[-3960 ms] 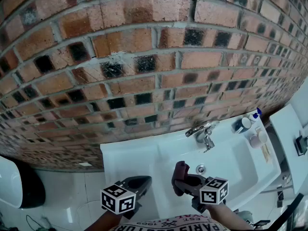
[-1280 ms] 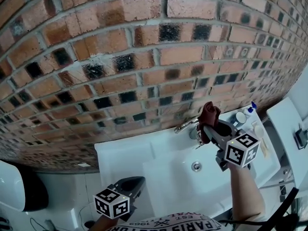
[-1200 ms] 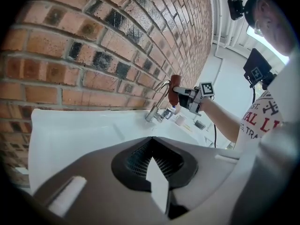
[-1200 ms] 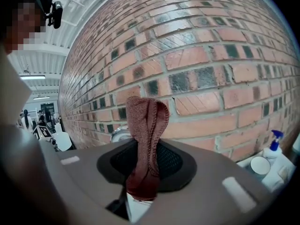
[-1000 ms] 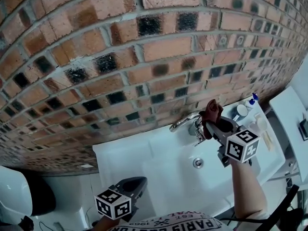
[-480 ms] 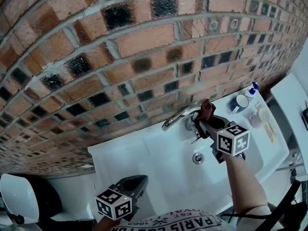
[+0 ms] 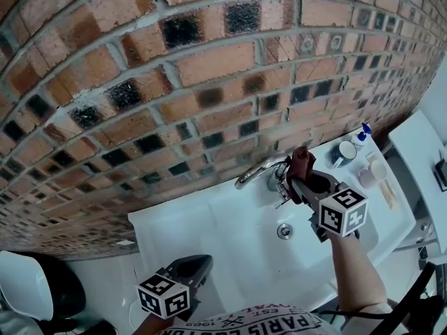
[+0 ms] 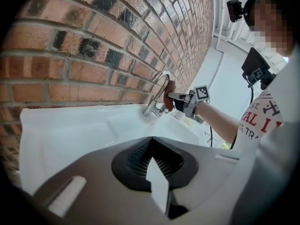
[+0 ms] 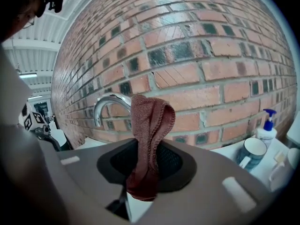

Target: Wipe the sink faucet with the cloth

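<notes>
At the bottom left of the head view, the left hand-held gripper (image 7: 195,265) hangs empty by the sink's (image 7: 230,222) near edge, its jaws together. Farther in, the right hand-held gripper (image 7: 302,181) is clamped on the dark red cloth (image 7: 301,162), just beside the faucet (image 7: 257,170) at frame centre. Best to press the cloth's fold onto the spout and stroke along its curve, keeping clear of the cup (image 7: 343,155).

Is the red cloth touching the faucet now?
Cannot tell. In the right gripper view the cloth overlaps the faucet spout, and in the left gripper view they sit side by side; neither shows contact or a gap.
</notes>
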{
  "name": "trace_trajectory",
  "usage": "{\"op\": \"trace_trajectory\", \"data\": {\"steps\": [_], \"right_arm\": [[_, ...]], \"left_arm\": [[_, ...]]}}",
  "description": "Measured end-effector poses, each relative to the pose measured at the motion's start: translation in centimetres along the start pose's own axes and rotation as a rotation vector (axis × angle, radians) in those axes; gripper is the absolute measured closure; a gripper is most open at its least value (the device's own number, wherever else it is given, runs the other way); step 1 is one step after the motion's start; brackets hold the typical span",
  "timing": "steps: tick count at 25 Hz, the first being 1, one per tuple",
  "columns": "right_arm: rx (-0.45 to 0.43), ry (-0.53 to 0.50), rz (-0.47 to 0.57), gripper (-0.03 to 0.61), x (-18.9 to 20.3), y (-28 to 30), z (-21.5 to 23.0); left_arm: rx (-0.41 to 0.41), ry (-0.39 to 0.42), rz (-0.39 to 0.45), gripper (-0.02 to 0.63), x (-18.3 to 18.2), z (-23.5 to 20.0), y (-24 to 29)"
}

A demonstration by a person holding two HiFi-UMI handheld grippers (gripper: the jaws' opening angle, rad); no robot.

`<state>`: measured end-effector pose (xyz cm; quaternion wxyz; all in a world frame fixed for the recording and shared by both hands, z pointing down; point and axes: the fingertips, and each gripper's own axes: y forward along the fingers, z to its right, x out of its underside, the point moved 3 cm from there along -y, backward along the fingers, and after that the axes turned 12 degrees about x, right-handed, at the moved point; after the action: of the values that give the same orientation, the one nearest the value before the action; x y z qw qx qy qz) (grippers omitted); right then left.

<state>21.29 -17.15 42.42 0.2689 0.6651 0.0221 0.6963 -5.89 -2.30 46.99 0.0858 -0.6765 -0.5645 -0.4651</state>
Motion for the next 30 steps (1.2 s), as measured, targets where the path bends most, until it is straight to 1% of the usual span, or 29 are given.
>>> {"op": "trace_trajectory", "data": {"steps": [4,6,8,10,15,18,21,23,26,28,30], "right_arm": [[-0.042,-0.063,0.045,0.485,-1.6,-2.5,-2.3],[-0.081,-0.096,0.041,0.485,-1.8,-3.2,-3.6],[-0.103,-0.154,0.024,0.485,-1.6,-3.2,-4.8],[-0.102,-0.215,0.006,0.485,-1.2,-2.7,-5.6],[-0.089,-0.295,-0.051,0.485,0.3,0.0,-6.6],[-0.077,-0.351,-0.082,0.485,1.1,1.7,-6.8],[-0.081,-0.402,-0.151,0.485,1.9,3.2,-6.8],[-0.076,-0.408,-0.212,0.485,2.4,4.0,-6.5],[-0.04,-0.385,-0.291,0.485,3.1,4.9,-5.3],[-0.02,-0.368,-0.325,0.485,3.6,5.3,-4.5],[-0.016,-0.342,-0.331,0.486,3.9,5.4,-4.1]], "left_arm": [[0.014,0.0,0.015,0.609,0.1,0.6,-0.2],[0.02,0.002,0.02,0.609,0.2,0.8,-0.3],[0.022,0.001,0.027,0.609,0.3,0.9,-0.5],[0.023,-0.003,0.035,0.609,0.4,0.7,-0.8],[0.031,-0.01,0.057,0.609,0.3,0.6,-1.1],[0.02,-0.013,0.066,0.609,0.1,0.0,-1.3],[0.006,-0.016,0.08,0.609,-0.2,-0.7,-1.4],[0.009,-0.022,0.089,0.609,-0.4,-0.9,-1.4],[0.014,-0.026,0.097,0.609,-0.5,-1.2,-1.2],[0.018,-0.03,0.103,0.609,-0.5,-1.3,-1.2],[0.022,-0.036,0.107,0.609,-0.4,-1.4,-1.1]]}}
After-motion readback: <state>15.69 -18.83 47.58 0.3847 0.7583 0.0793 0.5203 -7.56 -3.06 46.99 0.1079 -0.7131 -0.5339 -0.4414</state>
